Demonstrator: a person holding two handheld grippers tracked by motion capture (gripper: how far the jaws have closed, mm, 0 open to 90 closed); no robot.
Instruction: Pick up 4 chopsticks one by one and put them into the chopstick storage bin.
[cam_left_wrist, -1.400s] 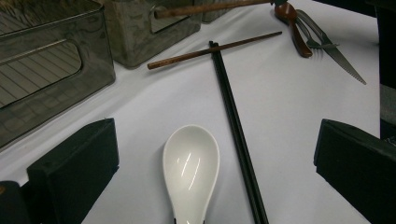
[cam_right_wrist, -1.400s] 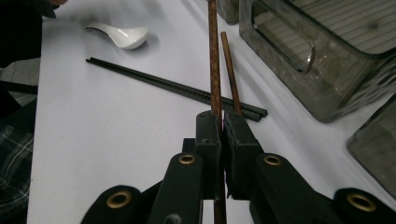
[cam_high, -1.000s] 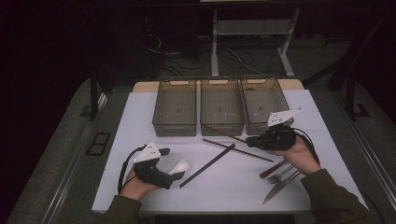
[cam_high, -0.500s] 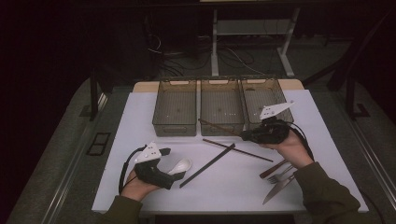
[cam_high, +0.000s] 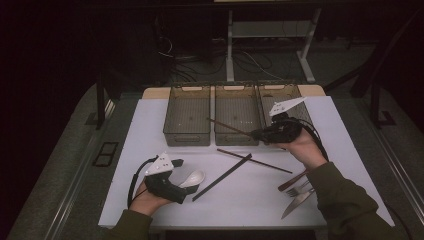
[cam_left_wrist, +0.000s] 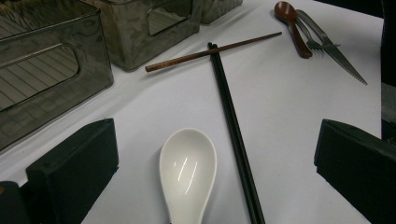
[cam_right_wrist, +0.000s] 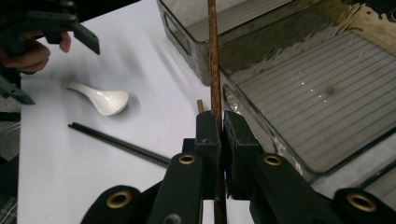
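My right gripper (cam_high: 261, 134) is shut on a brown wooden chopstick (cam_high: 230, 127) and holds it above the table, its far tip over the front of the middle bin (cam_high: 236, 95). The right gripper view has the chopstick (cam_right_wrist: 214, 56) pinched between the two black pads of the right gripper (cam_right_wrist: 222, 128), running up across the bin's wall (cam_right_wrist: 208, 70). My left gripper (cam_high: 181, 179) rests low on the white mat, open. A white ceramic spoon (cam_left_wrist: 187, 168) lies on the mat between its wide jaws, untouched.
Three clear bins stand in a row at the back: left (cam_high: 187, 130), middle, right (cam_high: 280, 92). A second brown chopstick (cam_high: 255, 161) and a pair of black chopsticks (cam_high: 222, 177) lie mid-mat. A brown spoon (cam_left_wrist: 292, 23), fork (cam_left_wrist: 313, 32) and knife (cam_left_wrist: 345, 65) lie at the right.
My right gripper has risen and moved left toward the bins, carrying the brown chopstick so its tip now reaches the middle bin. The left gripper and spoon have stayed put.
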